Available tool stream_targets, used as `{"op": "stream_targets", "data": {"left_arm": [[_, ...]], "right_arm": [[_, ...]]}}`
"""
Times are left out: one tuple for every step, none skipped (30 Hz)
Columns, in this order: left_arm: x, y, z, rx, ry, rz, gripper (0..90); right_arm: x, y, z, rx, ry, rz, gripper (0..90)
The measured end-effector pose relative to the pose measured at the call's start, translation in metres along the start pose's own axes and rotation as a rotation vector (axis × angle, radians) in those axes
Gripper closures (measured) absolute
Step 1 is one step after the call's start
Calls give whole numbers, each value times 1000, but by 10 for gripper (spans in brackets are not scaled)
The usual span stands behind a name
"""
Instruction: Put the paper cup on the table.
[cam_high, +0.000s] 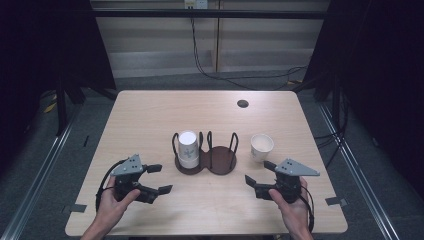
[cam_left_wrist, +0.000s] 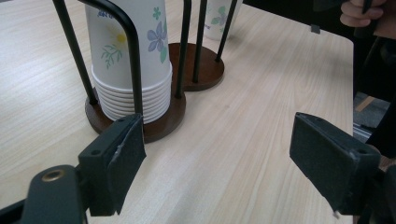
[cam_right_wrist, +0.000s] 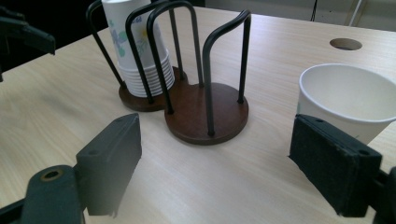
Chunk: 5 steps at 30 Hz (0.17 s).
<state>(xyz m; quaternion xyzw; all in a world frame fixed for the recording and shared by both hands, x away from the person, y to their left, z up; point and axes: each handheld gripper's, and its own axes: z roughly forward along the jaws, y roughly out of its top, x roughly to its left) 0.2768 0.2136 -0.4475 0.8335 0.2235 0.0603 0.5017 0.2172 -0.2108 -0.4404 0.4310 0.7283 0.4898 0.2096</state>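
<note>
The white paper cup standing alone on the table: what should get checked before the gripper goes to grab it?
1. Loose white paper cup standing upright, mouth up: ok.
2. Right gripper jaws open wide enough for the cup, nothing between them: ok.
3. Cup between those jaws: not ok; in the right gripper view the cup sits behind the right-hand pad, off to one side.
4. Empty half of the dark brown wooden two-ring cup holder free to take a cup: ok.
5. Stack of flower-printed paper cups sitting in the holder's other half: ok.
6. Left gripper open, holding nothing, away from the loose cup: ok.
</note>
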Motion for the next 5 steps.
{"op": "stream_targets", "data": {"left_arm": [[0,-1,0,4,24,11,180],[0,-2,0,6,35,2,180],[1,-4,0,-2,26,-13,179],[1,-6,0,-13,6,-32,178],[2,-7,1,-10,-5,-30,178]], "right_arm": [[0,-2,-1,-4,16,0,181],[0,-4,-2,-7,30,10,191],[1,-5,-2,-1,31,15,191],[1,-7,-3,-4,24,7,190],[1,-8,-4,-4,21,14,187]]}}
